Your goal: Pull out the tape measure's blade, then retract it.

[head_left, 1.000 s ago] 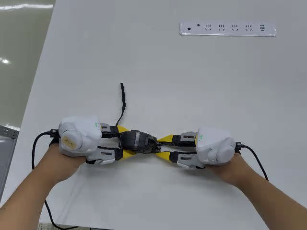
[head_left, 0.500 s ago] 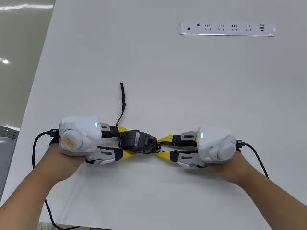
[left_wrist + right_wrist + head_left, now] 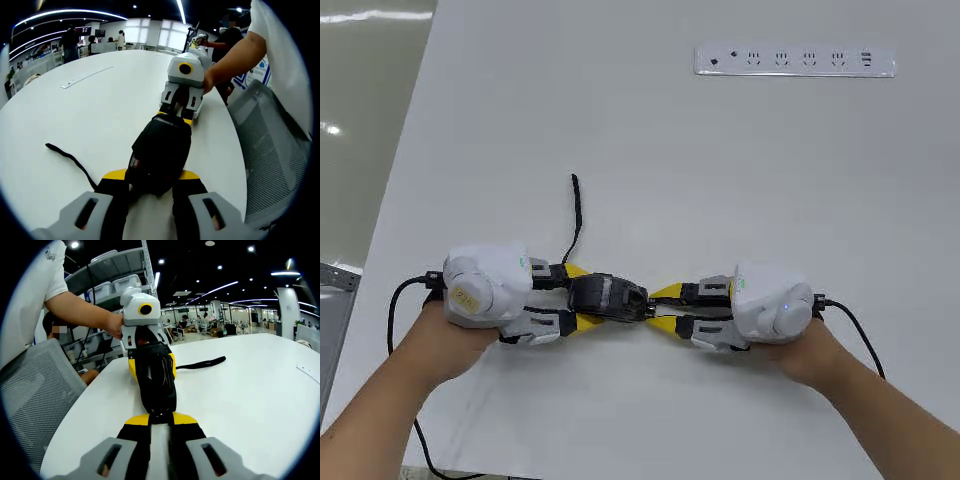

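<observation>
A black, rounded tape measure [image 3: 607, 297] lies on the smooth white table [image 3: 720, 180], long axis left to right, blade end toward the right claw [image 3: 660, 308]. The level left claw [image 3: 580, 295] pinches its case between yellow tips. The facing right claw is pressed nearly together on its nose. The woven strap [image 3: 576, 215] trails away.

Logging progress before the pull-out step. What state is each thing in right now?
left claw: shut on the tape measure's case.
right claw: shut on the tape measure's front end.
tape measure: held at both ends, no length of blade showing.
wrist strap: lying loose on the table.
power strip: sockets empty.
</observation>
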`<state>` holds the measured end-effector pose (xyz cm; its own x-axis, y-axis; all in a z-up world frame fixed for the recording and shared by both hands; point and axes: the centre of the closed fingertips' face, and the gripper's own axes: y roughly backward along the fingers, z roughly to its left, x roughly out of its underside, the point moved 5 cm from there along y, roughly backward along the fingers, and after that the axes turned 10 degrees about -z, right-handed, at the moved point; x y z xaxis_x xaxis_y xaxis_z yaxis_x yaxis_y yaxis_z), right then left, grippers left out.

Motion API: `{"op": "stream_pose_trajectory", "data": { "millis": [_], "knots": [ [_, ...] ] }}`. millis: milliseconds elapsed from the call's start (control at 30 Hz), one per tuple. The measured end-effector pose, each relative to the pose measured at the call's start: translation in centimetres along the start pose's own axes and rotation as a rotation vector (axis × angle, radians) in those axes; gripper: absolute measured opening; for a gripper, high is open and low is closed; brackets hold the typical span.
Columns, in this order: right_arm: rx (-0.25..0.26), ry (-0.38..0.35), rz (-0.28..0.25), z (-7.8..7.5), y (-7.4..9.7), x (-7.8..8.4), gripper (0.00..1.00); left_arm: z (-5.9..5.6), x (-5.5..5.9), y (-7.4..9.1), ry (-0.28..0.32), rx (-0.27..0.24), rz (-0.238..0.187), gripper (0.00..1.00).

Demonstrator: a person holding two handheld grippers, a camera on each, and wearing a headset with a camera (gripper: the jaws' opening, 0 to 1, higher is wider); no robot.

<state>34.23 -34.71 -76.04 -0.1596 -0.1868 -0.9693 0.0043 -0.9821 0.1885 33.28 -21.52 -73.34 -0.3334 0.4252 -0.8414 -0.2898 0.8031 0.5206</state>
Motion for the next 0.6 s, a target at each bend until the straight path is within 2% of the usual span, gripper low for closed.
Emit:
{"op": "stream_pose_trajectory", "data": {
  "millis": [367, 600],
  "knots": [
    [0.049, -0.021, 0.0, 0.15, 0.03, 0.08, 0.13, 0.08, 0.14, -0.02, 0.003, -0.005, -0.002, 0.3],
    [0.056, -0.013, 0.009, 0.2, -0.06, 0.09, 0.14, 0.09, 0.23, -0.04, -0.003, -0.002, 0.0, 0.3]
  ]
}}
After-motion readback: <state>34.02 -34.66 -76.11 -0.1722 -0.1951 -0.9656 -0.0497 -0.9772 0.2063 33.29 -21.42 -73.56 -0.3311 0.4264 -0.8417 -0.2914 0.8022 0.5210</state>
